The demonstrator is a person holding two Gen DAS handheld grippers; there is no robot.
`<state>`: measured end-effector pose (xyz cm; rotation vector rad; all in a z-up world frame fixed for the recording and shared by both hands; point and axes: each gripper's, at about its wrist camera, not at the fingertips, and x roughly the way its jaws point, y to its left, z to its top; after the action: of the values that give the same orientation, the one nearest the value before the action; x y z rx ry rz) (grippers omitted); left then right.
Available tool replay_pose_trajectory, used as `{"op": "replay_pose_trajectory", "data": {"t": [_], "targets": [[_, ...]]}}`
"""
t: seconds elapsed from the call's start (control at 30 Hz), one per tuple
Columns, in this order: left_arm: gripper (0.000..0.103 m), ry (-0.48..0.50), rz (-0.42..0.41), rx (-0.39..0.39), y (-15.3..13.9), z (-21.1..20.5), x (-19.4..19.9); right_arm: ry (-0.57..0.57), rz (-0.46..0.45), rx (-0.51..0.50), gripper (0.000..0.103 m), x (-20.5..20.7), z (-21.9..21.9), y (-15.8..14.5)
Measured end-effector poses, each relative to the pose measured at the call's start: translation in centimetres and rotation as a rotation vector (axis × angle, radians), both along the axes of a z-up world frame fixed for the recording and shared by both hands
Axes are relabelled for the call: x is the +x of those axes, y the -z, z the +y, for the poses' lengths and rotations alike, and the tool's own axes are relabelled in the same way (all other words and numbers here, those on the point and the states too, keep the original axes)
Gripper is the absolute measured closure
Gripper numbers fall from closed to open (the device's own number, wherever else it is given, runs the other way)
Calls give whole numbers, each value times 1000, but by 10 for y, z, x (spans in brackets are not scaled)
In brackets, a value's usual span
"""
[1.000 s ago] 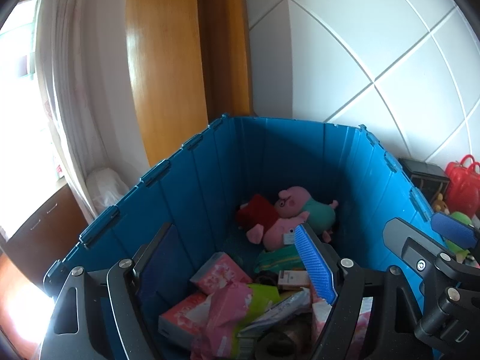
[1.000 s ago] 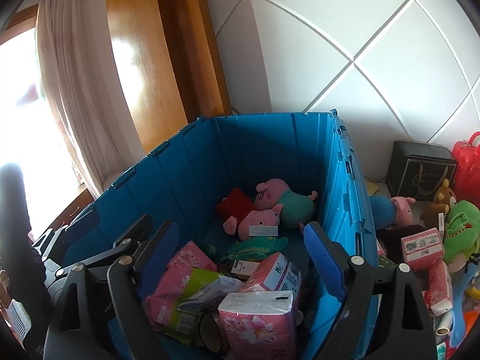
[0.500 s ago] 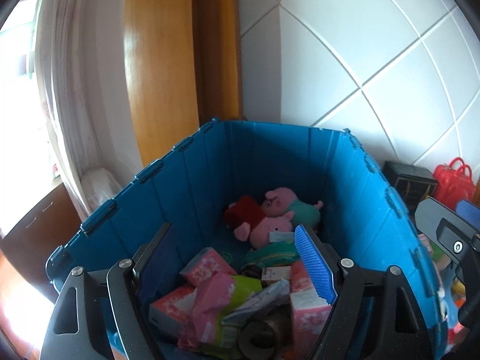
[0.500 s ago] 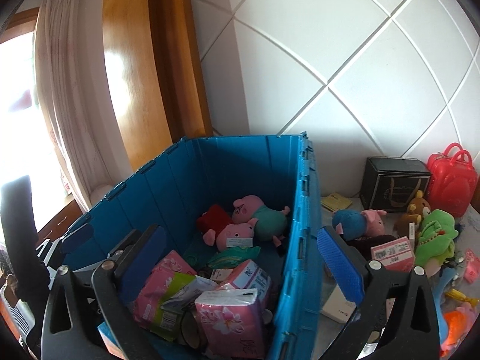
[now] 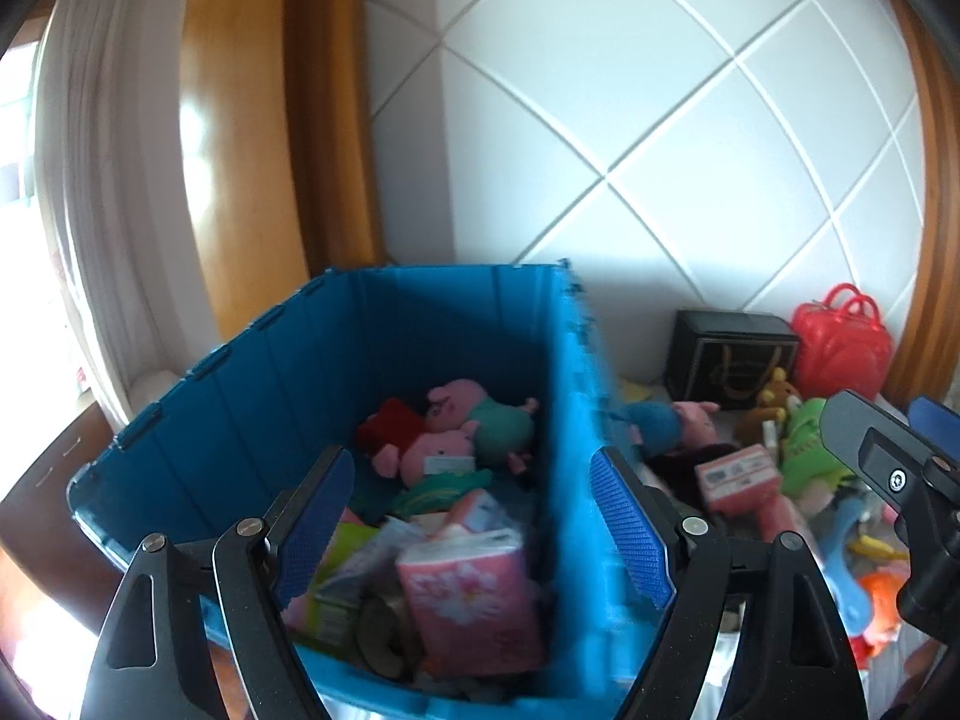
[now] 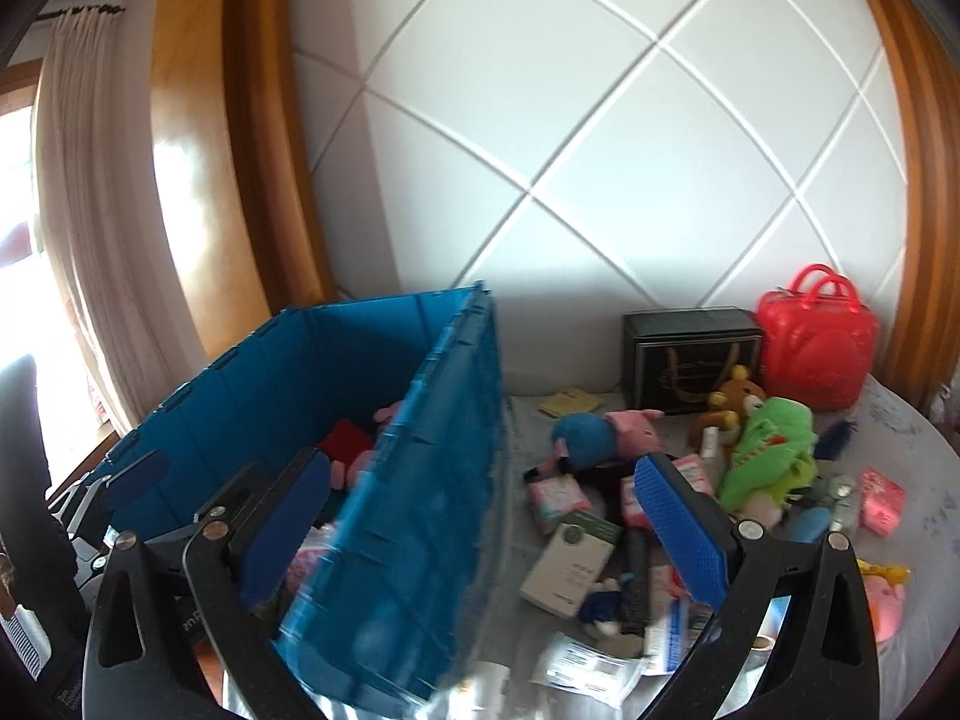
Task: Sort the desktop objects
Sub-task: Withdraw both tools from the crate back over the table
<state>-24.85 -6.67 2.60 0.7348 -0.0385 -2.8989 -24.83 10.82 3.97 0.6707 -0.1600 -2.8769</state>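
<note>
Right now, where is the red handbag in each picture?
Left wrist view: the red handbag sits far right, against the wall.
Right wrist view: the red handbag sits at upper right, by the wall.
Shared landmark: the black box is just left of it.

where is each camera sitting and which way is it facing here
Left wrist: on the left gripper, looking forward and slightly down into the blue crate; its own open fingers show, plus the right gripper at the right edge.
Right wrist: on the right gripper, facing the crate's right wall and the cluttered table; its wide-open fingers show, the left gripper at the left edge.
Shared: blue crate, black box, red bag, green plush.
</note>
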Motion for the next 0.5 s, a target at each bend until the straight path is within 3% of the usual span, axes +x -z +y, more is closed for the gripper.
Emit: {"op": "replay_pose_trajectory", "data": {"t": [0.3, 0.5], "targets": [[21, 101, -42, 12, 24, 142, 22, 120, -37, -1, 0, 45, 153, 17], [21, 166, -128, 18, 55, 223, 31, 174, -115, 13, 0, 63, 236, 44]]}}
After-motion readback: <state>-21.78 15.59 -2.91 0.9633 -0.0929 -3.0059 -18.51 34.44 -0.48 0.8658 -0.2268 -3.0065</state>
